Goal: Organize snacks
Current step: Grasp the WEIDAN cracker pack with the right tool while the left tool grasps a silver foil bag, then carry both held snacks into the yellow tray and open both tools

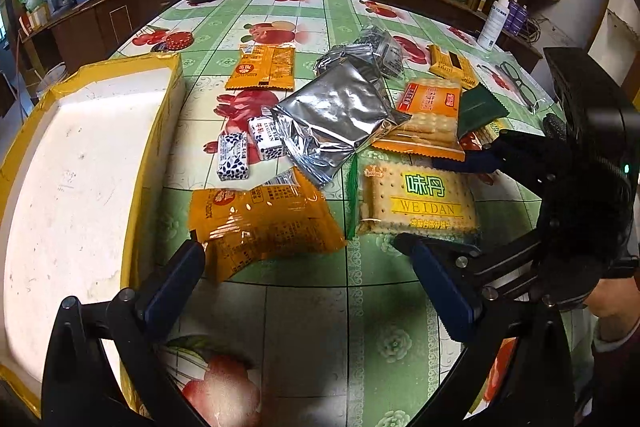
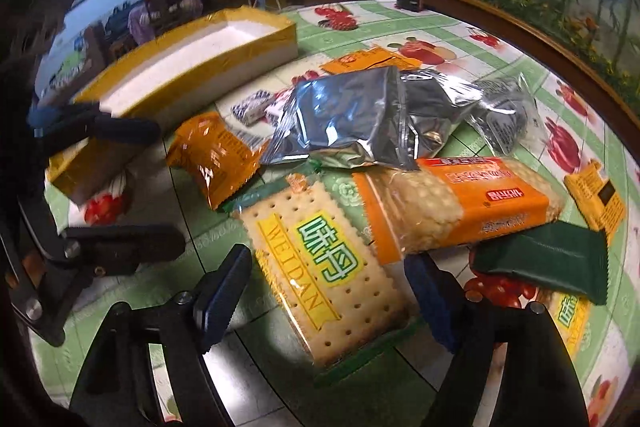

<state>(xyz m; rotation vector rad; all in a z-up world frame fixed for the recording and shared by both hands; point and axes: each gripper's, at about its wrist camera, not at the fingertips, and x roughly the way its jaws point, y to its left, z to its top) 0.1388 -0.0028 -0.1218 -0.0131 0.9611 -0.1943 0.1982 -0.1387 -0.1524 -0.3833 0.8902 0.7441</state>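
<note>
The right gripper (image 2: 320, 291) is held open astride the cracker packet (image 2: 324, 267), its pads not seen pressing it. The left gripper (image 1: 308, 267) is spread wide above the tablecloth (image 1: 304, 339), nothing gripped.

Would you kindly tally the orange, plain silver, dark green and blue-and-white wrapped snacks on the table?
Orange packets: 4
Plain silver pouch: 1
Dark green packet: 1
Blue-and-white candies: 2
Total: 8
</note>
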